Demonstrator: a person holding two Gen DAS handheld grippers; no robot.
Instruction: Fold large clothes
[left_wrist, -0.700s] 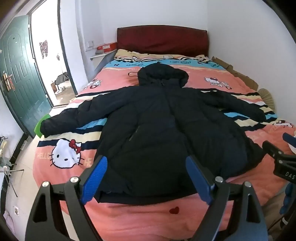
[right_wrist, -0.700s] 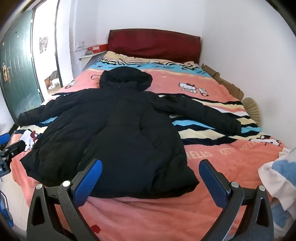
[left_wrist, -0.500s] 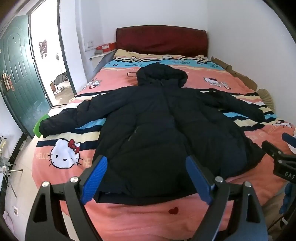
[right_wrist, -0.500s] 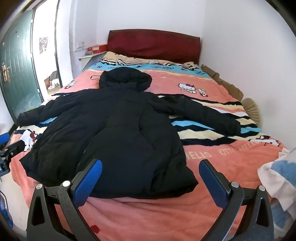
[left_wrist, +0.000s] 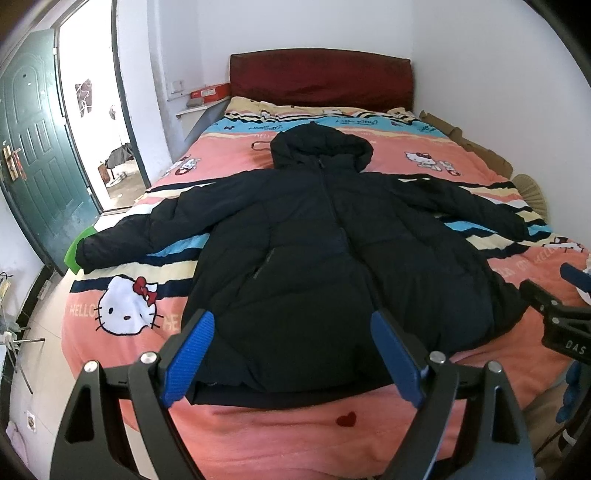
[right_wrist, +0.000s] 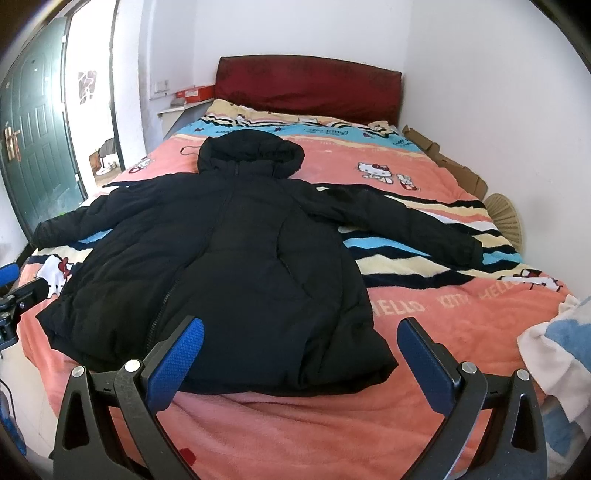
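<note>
Door (left_wrist: 35, 162): green, open, at far left.
Bed (left_wrist: 424, 147): pink cartoon blanket, red headboard (left_wrist: 319, 75).
Jacket (left_wrist: 332, 251): black, hooded, spread flat mid-bed, sleeves outstretched.
Left tool (left_wrist: 291, 350): wide open, empty, above jacket hem.
Right tool (right_wrist: 301, 354): wide open, empty, above hem's right corner.

White walls (left_wrist: 498, 74); dark red headboard (left_wrist: 320, 77); bed under pink striped Hello Kitty blanket (left_wrist: 221, 166); green door (left_wrist: 37, 166) open left, daylight through doorway (left_wrist: 92, 110); pale tiled floor (left_wrist: 40, 354).
</note>
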